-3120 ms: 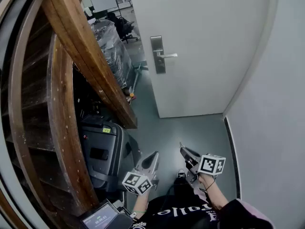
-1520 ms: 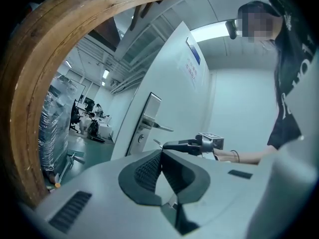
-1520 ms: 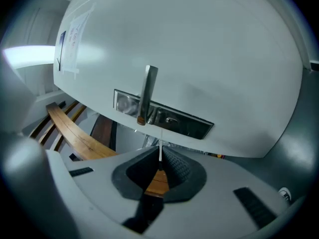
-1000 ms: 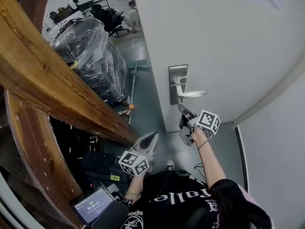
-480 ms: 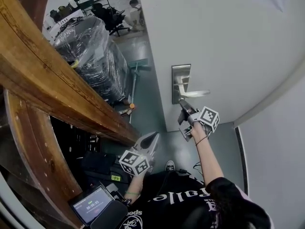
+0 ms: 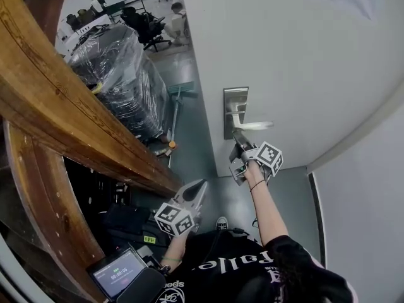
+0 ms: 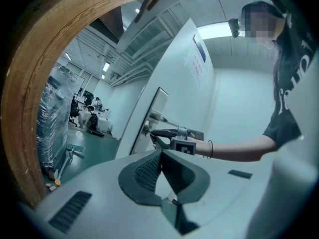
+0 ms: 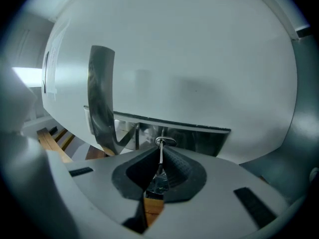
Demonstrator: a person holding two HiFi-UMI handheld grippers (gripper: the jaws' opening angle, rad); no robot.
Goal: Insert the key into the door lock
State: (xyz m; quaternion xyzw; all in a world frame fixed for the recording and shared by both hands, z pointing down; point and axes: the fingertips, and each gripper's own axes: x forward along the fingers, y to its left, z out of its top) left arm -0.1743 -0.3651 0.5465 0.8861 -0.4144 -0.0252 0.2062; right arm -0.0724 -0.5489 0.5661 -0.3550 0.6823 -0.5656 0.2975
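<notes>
The white door point(image 6: 278, 55) carries a steel lock plate point(image 6: 234, 100) with a lever handle point(image 6: 255, 125). My right gripper point(image 6: 235, 134) is raised to the plate just under the handle, shut on a thin metal key point(image 8: 161, 158). In the right gripper view the key's tip meets the keyhole point(image 8: 165, 142) in the plate point(image 8: 199, 139), with the handle point(image 8: 102, 98) at the left. My left gripper point(image 6: 201, 186) hangs low by my body, shut on nothing, its pads point(image 7: 149, 168) together. It looks toward the door point(image 7: 172, 78) and the right gripper point(image 7: 162, 133).
A wooden stair stringer point(image 6: 69, 100) fills the left side. A plastic-wrapped pallet point(image 6: 120, 74) and a broom point(image 6: 173, 106) stand beyond the door's edge. A grey wall point(image 6: 366, 188) closes the right. A small screen point(image 6: 120, 273) sits at the bottom left.
My right gripper has risen from waist height to the lock plate, and in the last second its tip has moved in under the handle. The left gripper has stayed low.
</notes>
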